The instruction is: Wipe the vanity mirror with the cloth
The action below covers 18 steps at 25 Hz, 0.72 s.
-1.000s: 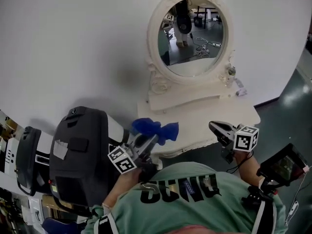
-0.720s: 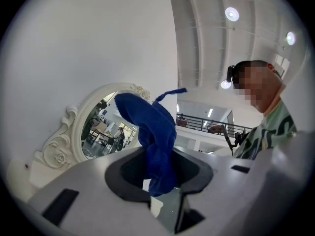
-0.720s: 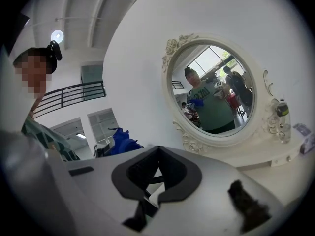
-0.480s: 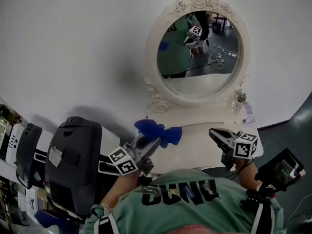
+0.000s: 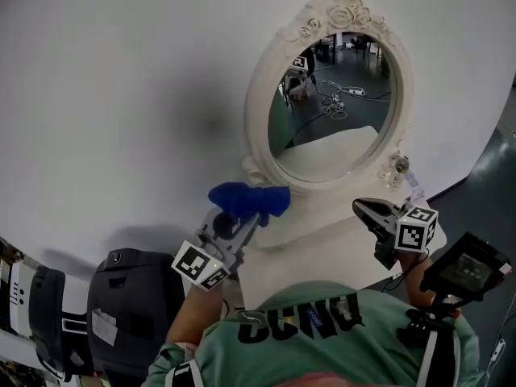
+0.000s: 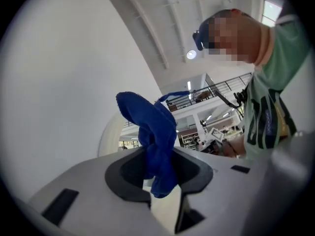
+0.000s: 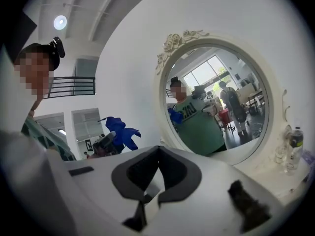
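Observation:
The vanity mirror (image 5: 334, 103) is an oval glass in an ornate white frame, standing upright on a white table against the wall. My left gripper (image 5: 248, 216) is shut on a blue cloth (image 5: 242, 200), which it holds up just left of the frame's lower left edge. In the left gripper view the cloth (image 6: 152, 132) bunches up out of the jaws, with the frame (image 6: 106, 136) behind it. My right gripper (image 5: 363, 209) is shut and empty, hovering over the table's right part below the mirror. The right gripper view faces the glass (image 7: 221, 112) and shows the cloth (image 7: 120, 132) at left.
The white vanity table (image 5: 322, 236) carries a small clear bottle (image 5: 397, 168) beside the frame's lower right. A black case (image 5: 129, 313) stands on the floor at lower left. Grey floor (image 5: 484, 192) lies to the right. A small screen device (image 5: 468, 268) hangs by the person's right arm.
My left gripper has lifted the blue cloth up and toward the mirror's lower left edge. The right gripper has stayed over the table's right part.

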Available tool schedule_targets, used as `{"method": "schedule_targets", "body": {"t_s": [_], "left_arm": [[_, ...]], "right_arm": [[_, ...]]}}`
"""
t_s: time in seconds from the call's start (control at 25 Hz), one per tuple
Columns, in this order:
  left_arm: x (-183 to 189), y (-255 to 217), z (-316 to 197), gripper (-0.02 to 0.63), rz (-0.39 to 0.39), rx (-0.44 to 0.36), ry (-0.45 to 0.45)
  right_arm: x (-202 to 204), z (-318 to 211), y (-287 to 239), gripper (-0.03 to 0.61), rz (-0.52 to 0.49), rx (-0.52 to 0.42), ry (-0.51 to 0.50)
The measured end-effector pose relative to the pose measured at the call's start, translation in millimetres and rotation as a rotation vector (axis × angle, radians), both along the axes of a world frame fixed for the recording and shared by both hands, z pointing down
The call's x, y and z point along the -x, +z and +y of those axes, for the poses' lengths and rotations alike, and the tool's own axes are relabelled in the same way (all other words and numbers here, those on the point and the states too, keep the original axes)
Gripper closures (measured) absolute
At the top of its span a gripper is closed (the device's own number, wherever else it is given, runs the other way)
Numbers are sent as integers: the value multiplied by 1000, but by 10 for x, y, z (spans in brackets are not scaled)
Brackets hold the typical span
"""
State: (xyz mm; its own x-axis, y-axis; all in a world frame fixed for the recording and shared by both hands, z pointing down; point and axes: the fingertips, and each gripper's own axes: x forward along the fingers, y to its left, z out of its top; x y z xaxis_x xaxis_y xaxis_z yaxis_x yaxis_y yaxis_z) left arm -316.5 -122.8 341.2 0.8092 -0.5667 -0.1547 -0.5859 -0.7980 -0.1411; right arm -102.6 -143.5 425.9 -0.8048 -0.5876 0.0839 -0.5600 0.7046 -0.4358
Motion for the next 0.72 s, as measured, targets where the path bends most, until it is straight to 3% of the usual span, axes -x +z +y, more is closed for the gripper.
{"method": "schedule_targets", "body": {"t_s": [0.2,0.32,0.52,0.6,0.72], "left_arm": [[-130,-458,-428,483,-167,-273,-92],[-544,-759,-658,483,-393,-506,-221],[-1808,-1374,-1270,483,-791,-843,-495],[-2035,-1412,-1522,483,-957,-930,-566],[-1963,-1208,-1864,483,-1184,-995,-614]], "right_arm": [[-101,-208,-181,567,44,-50,49],[-444,-369,-353,566,64,-111,63],[-1358,-890,-686,567,9,-151,-2],[-1422,-1080,-662,568,-41,-164,-47],[-1248,-1108,-417,566,-92,-159,-88]]}}
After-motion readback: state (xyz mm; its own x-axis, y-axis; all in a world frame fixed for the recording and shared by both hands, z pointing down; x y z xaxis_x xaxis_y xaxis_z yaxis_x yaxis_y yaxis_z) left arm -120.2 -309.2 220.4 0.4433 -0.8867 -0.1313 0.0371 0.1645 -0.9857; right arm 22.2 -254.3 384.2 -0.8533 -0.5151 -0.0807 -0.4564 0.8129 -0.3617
